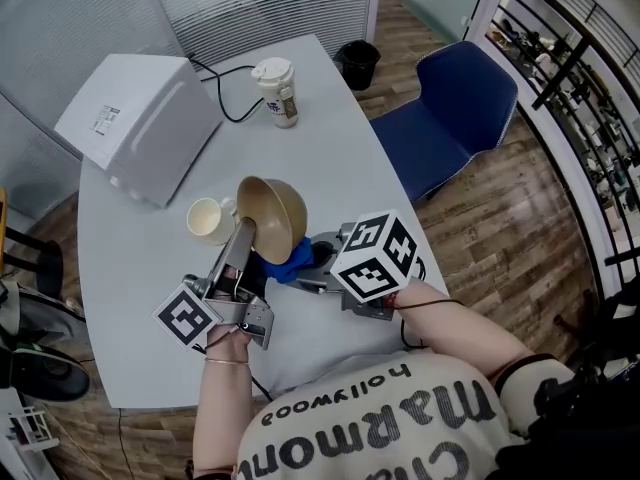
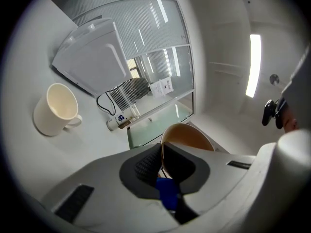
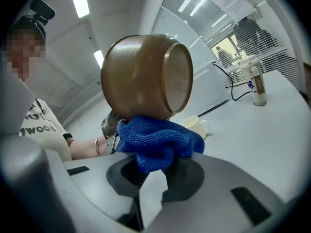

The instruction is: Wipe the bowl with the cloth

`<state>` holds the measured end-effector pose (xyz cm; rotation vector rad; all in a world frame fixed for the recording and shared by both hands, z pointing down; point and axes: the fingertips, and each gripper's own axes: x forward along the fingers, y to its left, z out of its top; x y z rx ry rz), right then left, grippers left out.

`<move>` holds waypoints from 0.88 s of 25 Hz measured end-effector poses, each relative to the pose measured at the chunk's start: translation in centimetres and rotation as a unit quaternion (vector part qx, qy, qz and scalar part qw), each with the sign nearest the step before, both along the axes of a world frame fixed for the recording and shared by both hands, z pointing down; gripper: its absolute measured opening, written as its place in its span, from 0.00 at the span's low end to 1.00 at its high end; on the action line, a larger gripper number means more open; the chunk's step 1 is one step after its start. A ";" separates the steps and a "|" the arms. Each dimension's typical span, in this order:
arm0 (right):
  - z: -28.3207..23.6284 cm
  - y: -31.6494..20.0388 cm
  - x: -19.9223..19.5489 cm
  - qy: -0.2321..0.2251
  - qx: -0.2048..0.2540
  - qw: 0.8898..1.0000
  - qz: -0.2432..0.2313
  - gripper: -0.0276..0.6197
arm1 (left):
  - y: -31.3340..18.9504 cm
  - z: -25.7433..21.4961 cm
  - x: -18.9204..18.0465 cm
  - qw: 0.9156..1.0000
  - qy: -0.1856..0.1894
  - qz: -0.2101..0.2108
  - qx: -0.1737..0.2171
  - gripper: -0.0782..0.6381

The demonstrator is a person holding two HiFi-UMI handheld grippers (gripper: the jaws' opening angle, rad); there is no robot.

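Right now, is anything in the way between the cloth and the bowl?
Nothing visible. The cloth, clamped in the right gripper, looks pressed against the bowl from outside; the left gripper holds the bowl by its rim. The cup stands apart on the table.

White counter (image 1: 150, 308), curved at its far and right edges; a white box-shaped appliance (image 1: 140, 123) sits at the far left, with a black cable (image 1: 236, 118) running over the surface beside it. A cream mug (image 1: 208, 221) stands upright near the middle; a lidded cup (image 1: 277, 90) stands upright at the far side, well apart from the mug.
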<state>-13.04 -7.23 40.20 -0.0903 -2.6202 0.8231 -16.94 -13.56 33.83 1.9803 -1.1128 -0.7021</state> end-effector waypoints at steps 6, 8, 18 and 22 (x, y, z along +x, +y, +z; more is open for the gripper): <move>0.5 -0.7 -0.1 0.008 0.006 1.000 0.013 0.12 | 0.3 -0.4 1.6 0.999 0.013 0.035 0.002 0.13; 0.6 -0.9 -0.1 0.006 0.000 1.000 0.019 0.13 | 0.5 -0.4 2.1 0.999 0.013 0.047 0.001 0.13; 0.2 -3.7 0.7 -0.015 0.003 0.997 0.072 0.12 | 1.8 0.2 3.9 0.994 0.005 0.103 -0.029 0.13; 0.3 -4.6 1.1 -0.009 0.033 0.996 0.085 0.12 | 2.0 0.7 3.4 0.994 0.003 0.102 -0.045 0.13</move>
